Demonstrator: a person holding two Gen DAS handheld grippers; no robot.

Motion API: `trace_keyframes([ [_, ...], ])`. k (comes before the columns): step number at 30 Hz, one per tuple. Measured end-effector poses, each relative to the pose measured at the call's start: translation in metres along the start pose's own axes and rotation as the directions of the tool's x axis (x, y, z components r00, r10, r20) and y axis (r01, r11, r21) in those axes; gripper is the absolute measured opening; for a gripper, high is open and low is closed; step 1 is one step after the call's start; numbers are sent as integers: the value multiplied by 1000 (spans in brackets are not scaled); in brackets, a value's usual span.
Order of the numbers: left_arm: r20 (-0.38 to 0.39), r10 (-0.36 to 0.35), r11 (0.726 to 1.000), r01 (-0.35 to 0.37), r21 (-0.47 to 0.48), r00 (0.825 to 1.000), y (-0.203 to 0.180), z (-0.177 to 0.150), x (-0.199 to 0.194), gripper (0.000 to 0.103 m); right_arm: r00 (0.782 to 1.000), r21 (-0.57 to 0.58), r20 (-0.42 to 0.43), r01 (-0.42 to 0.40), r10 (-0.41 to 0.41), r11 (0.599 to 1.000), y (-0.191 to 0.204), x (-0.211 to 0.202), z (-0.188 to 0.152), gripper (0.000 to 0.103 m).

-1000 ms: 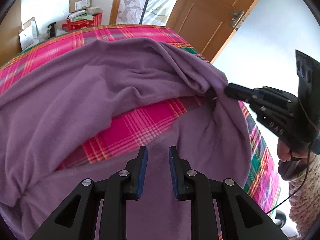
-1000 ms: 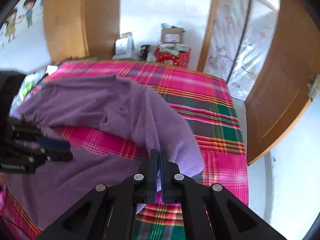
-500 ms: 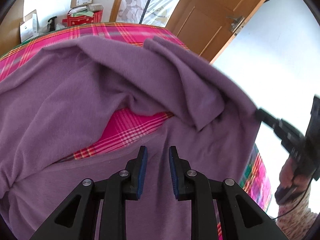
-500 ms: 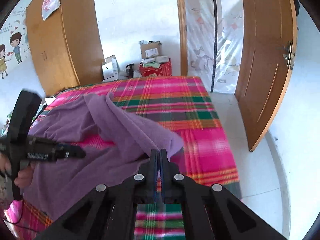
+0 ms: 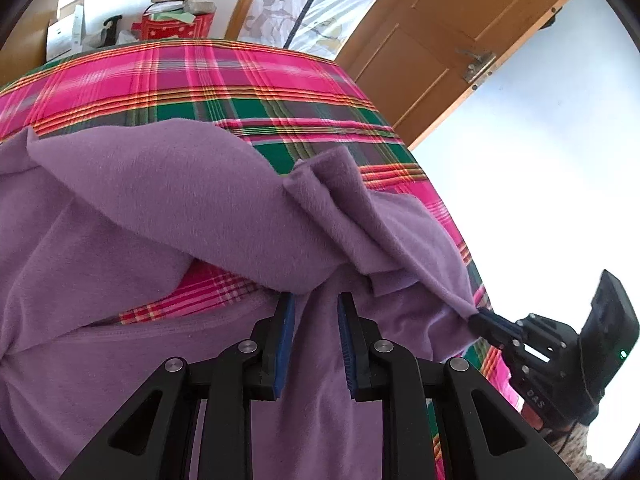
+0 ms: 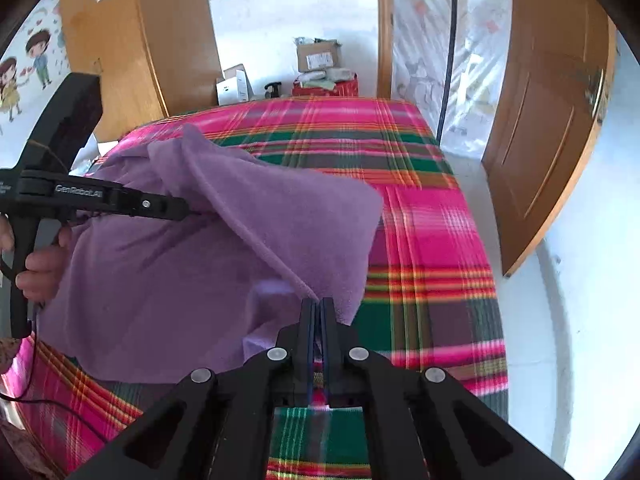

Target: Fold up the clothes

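A bed with a pink-and-green plaid cover (image 6: 420, 216) fills a white-walled room; a wooden door (image 6: 548, 140) stands to its right and cardboard boxes (image 6: 318, 56) beyond its far end. A purple fleece garment (image 6: 180, 272) lies on the bed's near left part. The right gripper (image 6: 317, 312) pinches the garment's edge; the left gripper (image 5: 312, 320) hovers over it, fingers parted.
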State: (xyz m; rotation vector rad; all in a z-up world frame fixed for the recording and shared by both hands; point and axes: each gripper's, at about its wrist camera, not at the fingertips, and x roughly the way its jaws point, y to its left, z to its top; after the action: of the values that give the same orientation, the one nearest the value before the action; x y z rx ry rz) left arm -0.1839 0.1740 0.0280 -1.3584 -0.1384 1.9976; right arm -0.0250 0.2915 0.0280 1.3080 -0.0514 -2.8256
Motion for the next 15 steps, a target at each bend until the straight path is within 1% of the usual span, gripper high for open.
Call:
trace_keyframes([
  [2,-1,0,1000,0,-7,1000,0,0,1,23,999,-31,33,-22,23,999,8,-3,7,4],
  [4,-4,0,1000,0,-14,1000,2,-1,2,23,998,-64,55,-36,39,997,17,-2,14,8],
  [8,-9,1,1000,-1,-20,1000,6,-1,3,23,994,-141,96,-41,55,989,39,3,34,21],
  [9,-6,0,1000,0,-23,1000,6,-1,3,23,992,-158,109,-53,70,986,43,5,40,23],
  [11,5,1,1000,-1,-30,1000,8,1,1,23,988,-180,131,-61,86,982,52,12,53,23],
  [13,20,-4,999,5,-41,1000,10,3,-2,23,985,-192,133,-80,107,978,57,21,64,25],
  [15,53,-13,997,17,-71,999,13,5,-9,23,983,-203,128,-100,128,974,62,30,73,31],
])
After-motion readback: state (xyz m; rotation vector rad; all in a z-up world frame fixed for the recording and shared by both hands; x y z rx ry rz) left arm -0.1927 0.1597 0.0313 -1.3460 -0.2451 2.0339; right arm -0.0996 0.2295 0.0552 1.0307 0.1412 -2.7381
